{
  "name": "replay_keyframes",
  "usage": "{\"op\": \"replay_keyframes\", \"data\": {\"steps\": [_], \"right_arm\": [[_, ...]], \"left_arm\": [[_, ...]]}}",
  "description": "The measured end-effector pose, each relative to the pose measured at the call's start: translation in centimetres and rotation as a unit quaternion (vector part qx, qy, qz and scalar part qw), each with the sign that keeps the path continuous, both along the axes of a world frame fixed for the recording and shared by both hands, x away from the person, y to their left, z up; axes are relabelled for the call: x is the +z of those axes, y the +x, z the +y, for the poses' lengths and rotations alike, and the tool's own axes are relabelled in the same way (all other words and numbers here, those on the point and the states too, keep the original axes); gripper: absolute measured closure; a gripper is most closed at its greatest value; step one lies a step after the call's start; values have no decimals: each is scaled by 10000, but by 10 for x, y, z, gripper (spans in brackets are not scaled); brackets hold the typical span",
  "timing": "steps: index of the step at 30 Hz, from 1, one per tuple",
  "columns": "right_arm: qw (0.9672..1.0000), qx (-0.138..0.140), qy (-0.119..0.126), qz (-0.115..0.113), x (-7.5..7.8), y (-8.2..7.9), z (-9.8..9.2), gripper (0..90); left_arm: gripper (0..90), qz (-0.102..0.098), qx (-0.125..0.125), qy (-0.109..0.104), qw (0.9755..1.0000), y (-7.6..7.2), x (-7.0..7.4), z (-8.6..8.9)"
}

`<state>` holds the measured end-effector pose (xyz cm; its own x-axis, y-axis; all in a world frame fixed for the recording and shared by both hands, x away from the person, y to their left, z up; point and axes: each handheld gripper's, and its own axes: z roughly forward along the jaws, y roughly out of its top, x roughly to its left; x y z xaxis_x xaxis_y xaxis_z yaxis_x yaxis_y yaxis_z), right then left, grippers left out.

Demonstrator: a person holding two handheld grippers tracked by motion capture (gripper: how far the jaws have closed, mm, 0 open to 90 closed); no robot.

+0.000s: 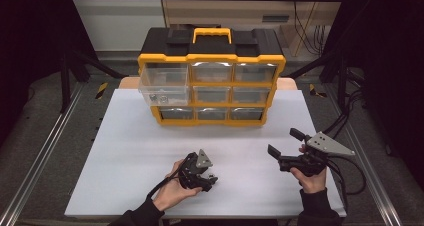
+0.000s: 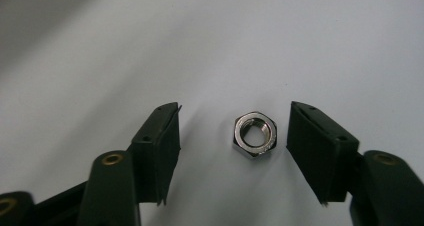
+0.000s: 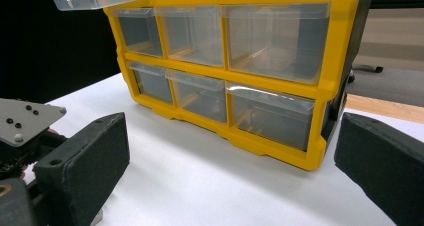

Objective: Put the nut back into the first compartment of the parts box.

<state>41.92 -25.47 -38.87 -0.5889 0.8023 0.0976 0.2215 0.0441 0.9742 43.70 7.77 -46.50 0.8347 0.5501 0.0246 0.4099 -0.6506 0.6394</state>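
A shiny steel hex nut (image 2: 255, 134) lies flat on the white table sheet (image 1: 125, 151). My left gripper (image 2: 233, 128) points down over it near the front middle of the sheet (image 1: 209, 180). Its jaws stand on either side of the nut with a gap on both sides, the right pad (image 2: 315, 146) nearer than the left; it is open. My right gripper (image 1: 285, 141) is held above the sheet at the front right, jaws wide open and empty, facing the yellow-and-black drawer organizer (image 3: 225, 61).
The organizer (image 1: 210, 76) stands at the back middle of the sheet. Its top-left clear drawer (image 1: 162, 83) is pulled out, with small metal parts (image 1: 159, 96) inside. Metal rails run along both sides of the table. The left gripper's grey plate (image 3: 25, 121) is at the right gripper view's left edge.
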Motion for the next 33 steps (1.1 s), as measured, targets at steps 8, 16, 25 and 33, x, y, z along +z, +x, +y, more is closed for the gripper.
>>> {"op": "replay_keyframes", "data": {"steps": [8,16,25,33], "right_arm": [[10000,-5,0,3,0,0,0,17],[10000,12,-5,-6,0,0,0,17],[10000,0,7,5,0,0,0,17],[10000,6,10,-2,0,0,0,17]], "left_arm": [[584,181,-53,73,9998,0,-3,-3],[676,197,101,106,9997,-1,-2,-3],[693,135,117,120,9998,-2,-2,-5],[694,103,60,79,9999,-4,3,-3]]}}
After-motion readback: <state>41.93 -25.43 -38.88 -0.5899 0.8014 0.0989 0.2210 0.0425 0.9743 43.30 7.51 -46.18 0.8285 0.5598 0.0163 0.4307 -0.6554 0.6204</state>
